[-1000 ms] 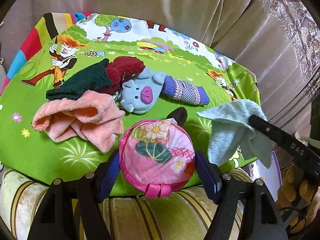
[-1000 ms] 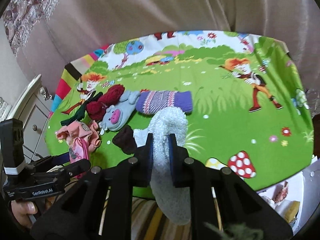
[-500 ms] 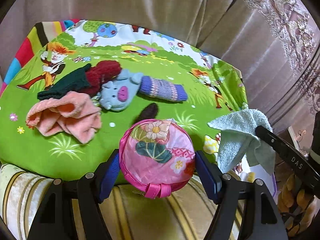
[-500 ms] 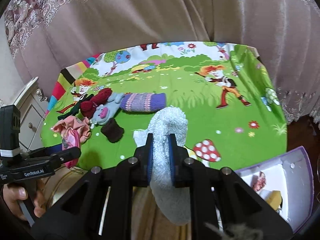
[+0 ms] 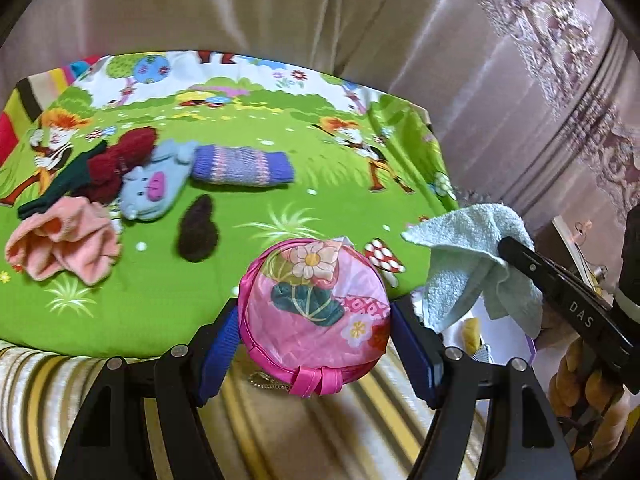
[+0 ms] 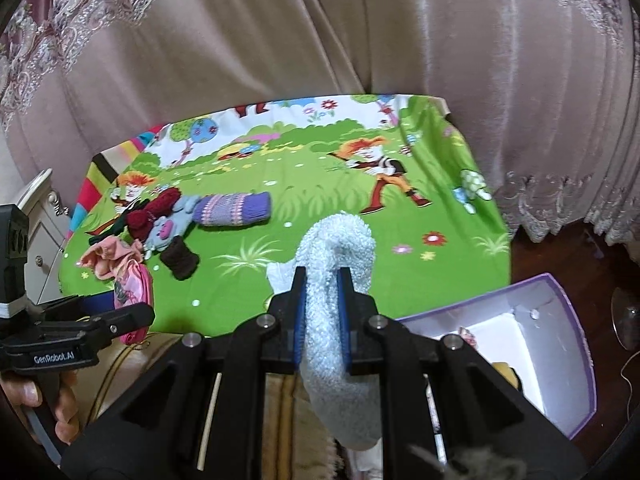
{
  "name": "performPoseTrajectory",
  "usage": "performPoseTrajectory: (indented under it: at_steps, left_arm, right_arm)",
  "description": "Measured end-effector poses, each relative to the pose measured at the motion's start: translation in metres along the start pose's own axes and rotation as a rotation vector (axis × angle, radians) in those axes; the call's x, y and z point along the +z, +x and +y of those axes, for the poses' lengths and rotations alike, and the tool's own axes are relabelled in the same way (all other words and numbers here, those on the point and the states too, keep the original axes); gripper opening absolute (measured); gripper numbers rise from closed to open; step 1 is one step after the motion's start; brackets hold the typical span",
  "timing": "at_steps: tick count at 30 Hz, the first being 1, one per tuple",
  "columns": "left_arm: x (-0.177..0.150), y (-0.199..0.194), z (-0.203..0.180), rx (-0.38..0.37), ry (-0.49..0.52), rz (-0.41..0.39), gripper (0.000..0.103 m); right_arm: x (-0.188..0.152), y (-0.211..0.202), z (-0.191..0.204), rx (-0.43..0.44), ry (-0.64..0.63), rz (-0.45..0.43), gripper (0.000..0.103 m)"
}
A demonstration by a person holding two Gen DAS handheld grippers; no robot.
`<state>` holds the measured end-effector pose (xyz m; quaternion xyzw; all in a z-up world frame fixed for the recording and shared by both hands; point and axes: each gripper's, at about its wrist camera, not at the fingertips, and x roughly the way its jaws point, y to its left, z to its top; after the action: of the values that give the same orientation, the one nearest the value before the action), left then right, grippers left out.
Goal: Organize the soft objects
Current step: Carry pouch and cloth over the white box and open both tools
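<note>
My right gripper [image 6: 322, 314] pinches a pale towel [image 6: 338, 264], hanging over the near edge of the green cloth [image 6: 320, 184], just left of the white box [image 6: 520, 344]. My left gripper [image 5: 316, 332] clamps a pink pouch [image 5: 314, 312] between wide-set pads. On the cloth lie a pink rag [image 5: 60, 240], blue toy [image 5: 150, 188], purple sock [image 5: 240, 166] and brown roll [image 5: 198, 230].

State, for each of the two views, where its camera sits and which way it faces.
Left wrist: on the left gripper, facing down over the green mat; it grips the pink pouch.
Right wrist: on the right gripper, facing mat and purple box, shut on the pale towel; a hand shows.
Shared: mat, purple knit sock.
</note>
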<state>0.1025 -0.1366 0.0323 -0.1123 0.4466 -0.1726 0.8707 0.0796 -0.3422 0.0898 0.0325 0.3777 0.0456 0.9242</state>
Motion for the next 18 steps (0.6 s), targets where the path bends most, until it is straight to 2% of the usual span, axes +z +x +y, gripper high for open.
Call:
performPoseTrajectory:
  at_steps: [9,18]
  left_arm:
    - [-0.005,0.012,-0.044,-0.053,0.070,0.035,0.074]
    - [-0.009,0.028,-0.089,-0.109,0.144,0.069,0.074]
  right_arm:
    - [-0.006,-0.018,-0.035,-0.062,0.045,-0.022,0.017]
    - [-0.012,-0.037,-0.086,-0.155,0.118,-0.040,0.017]
